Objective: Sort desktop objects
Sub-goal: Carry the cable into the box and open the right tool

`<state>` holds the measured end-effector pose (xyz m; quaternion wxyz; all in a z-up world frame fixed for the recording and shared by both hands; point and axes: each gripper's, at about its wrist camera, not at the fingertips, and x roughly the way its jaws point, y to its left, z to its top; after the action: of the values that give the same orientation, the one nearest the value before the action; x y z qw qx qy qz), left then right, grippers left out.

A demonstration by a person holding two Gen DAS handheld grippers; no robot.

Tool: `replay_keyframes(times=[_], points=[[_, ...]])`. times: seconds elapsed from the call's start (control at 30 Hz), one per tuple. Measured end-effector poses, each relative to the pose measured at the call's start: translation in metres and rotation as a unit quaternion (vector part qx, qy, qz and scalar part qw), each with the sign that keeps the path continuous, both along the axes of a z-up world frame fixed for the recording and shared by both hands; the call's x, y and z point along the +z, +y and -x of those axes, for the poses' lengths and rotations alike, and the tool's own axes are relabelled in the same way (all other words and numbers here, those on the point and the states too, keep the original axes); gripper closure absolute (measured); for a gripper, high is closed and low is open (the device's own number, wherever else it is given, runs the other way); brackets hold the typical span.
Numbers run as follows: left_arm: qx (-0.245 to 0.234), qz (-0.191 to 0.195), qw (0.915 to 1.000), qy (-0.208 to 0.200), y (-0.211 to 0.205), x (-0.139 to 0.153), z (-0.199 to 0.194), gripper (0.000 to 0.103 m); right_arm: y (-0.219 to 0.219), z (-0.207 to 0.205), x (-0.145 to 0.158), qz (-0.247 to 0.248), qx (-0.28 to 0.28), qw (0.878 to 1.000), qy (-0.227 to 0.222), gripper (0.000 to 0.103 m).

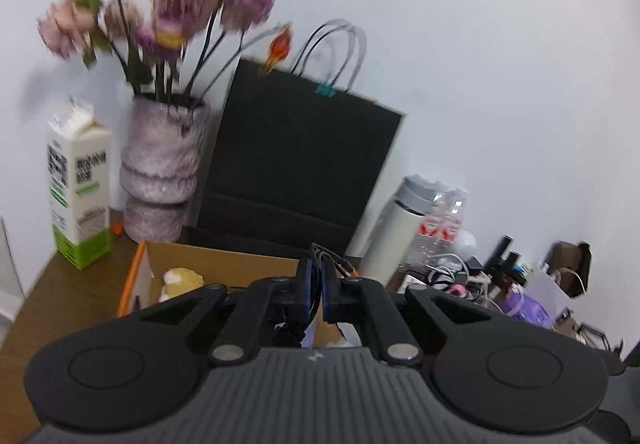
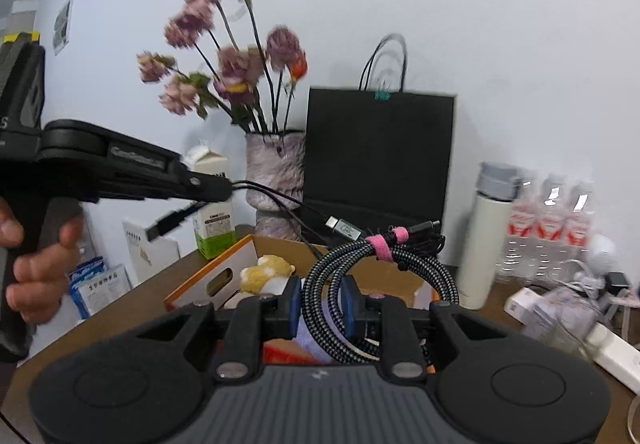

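- Right gripper (image 2: 322, 310): blue pads clamped on a coiled braided cable (image 2: 380, 276), bundled with a pink strap (image 2: 382, 244); the coil was carried above the open cardboard box (image 2: 280, 248).
- Left gripper (image 1: 316, 294): pads pressed together on thin black leads (image 1: 326, 254); in the right wrist view a thin black cable (image 2: 280, 200) with loose plugs trailed from its tip over the box.
- Step, as judged: both cables in transit for sorting, neither set down.
- Next move, as judged: lower each bundle into the box clear of the yellow plush toy (image 2: 266, 272), then part the pads; the dangling plugs could snag on the box rim.
- Surface: brown desk (image 2: 152, 284), crowded at its right with chargers and wires.
- Room: white wall; vase of pink flowers (image 1: 160, 168), milk carton (image 1: 78, 184), black paper bag (image 1: 296, 164), white flask (image 2: 486, 240), pack of bottled water (image 2: 548, 228).
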<state>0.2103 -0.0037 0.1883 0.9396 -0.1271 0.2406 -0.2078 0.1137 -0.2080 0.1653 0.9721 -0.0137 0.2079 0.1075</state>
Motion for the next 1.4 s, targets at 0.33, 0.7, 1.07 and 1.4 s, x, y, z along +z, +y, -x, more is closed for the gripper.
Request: replay_keyframes(times=[0.33, 0.7, 1.07, 1.4], points=[[0.047, 0.001, 0.9881, 0.147, -0.042, -0.094, -0.137, 0.098, -0.009, -0.177, -0.052, -0.036, 0.001, 0.987, 0.157, 0.084], [0.037, -0.044, 0.9877, 0.145, -0.029, -0.106, -0.144, 0.058, -0.009, -0.248, -0.122, -0.036, -0.011, 0.963, 0.268, 0.079], [0.076, -0.114, 0.9842, 0.113, 0.001, -0.041, -0.100, 0.028, -0.028, -0.193, -0.039, -0.038, -0.048, 0.975, 0.212, 0.054], [0.042, -0.167, 0.9831, 0.064, 0.027, 0.000, -0.004, 0.006, -0.041, -0.098, 0.013, 0.003, -0.070, 0.984, 0.163, 0.041]])
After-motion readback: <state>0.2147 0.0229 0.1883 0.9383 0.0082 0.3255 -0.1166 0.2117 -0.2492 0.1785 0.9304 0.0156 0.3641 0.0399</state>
